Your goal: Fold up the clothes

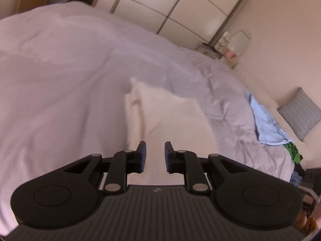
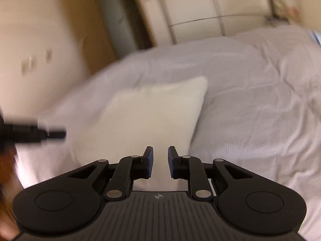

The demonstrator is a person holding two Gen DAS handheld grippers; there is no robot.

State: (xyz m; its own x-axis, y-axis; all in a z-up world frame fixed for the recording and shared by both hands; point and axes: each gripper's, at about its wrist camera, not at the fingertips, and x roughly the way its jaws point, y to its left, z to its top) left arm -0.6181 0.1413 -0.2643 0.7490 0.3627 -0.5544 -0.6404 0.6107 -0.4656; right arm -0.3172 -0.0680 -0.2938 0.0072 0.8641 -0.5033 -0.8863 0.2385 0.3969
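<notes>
Wardrobe doors (image 1: 180, 6) back a white bed (image 1: 60, 70); cream folded garment (image 1: 170, 116) lies just beyond the left gripper (image 1: 155, 156) and right gripper (image 2: 160, 162), both slightly parted, empty.

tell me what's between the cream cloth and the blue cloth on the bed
Only bare, wrinkled white sheet lies between the cream cloth and the blue cloth; the left wrist view shows it.

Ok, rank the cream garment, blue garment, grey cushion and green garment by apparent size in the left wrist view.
1. cream garment, though it lies nearest the camera
2. blue garment
3. grey cushion, close to the blue one, so that order is unsure
4. green garment
</notes>
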